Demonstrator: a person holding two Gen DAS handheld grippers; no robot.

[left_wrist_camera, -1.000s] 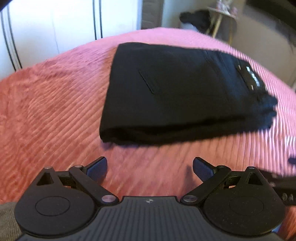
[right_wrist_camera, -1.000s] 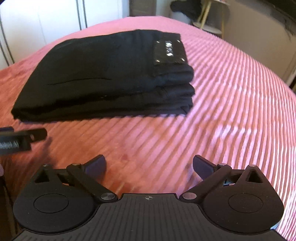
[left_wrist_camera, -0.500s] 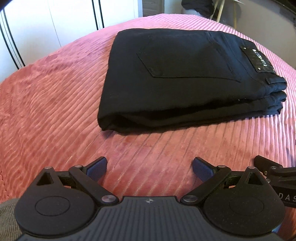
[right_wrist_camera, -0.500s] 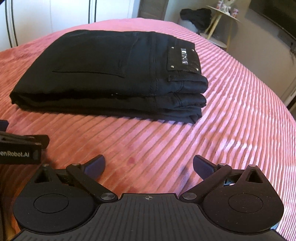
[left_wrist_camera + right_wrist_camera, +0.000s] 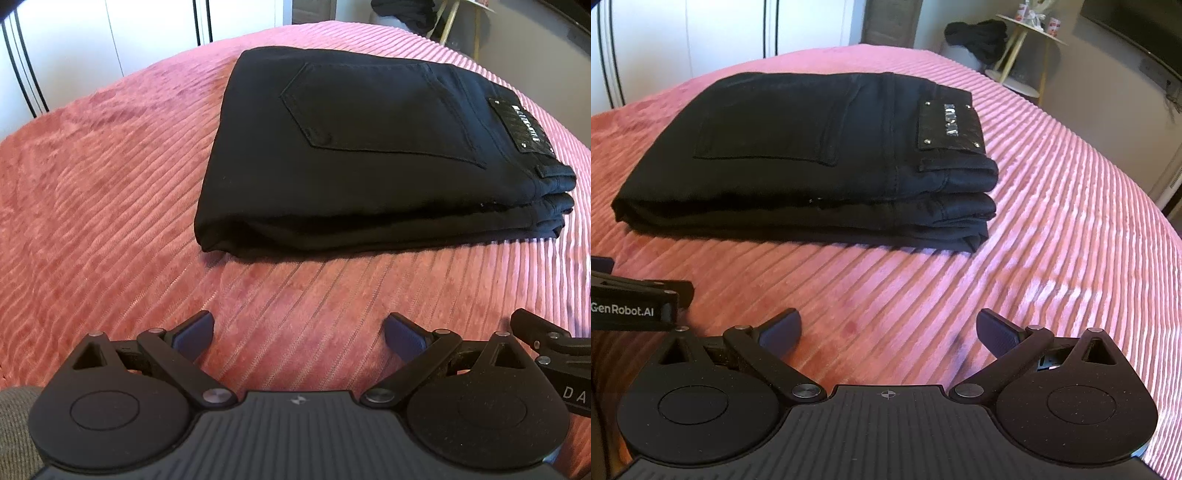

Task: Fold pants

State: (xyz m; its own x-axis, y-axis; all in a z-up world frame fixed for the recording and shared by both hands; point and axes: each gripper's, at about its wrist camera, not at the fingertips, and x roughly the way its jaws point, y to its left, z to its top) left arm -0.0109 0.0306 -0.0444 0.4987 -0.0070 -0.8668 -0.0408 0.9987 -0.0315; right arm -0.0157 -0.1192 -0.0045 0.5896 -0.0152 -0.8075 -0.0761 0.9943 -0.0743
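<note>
Black pants [image 5: 369, 147] lie folded in a compact stack on the pink ribbed bedspread [image 5: 92, 221], back pocket and waistband label on top. They also show in the right wrist view [image 5: 812, 155]. My left gripper [image 5: 299, 332] is open and empty, hovering over the bedspread in front of the stack, apart from it. My right gripper [image 5: 888, 330] is open and empty, likewise in front of the stack. Part of the right gripper's body shows at the right edge of the left wrist view [image 5: 554, 347]; the left gripper's body shows at the left of the right wrist view [image 5: 635, 302].
White wardrobe doors [image 5: 110, 44] stand behind the bed. A small round side table [image 5: 1030, 44] with dark clothing [image 5: 979, 33] beside it stands at the back right. A wall-mounted dark screen [image 5: 1137, 33] is at the far right.
Both grippers have drawn back slightly and steadied; the view of the folded pants has sharpened and shifted. The pants lie unmoved. Both grippers stay open.
</note>
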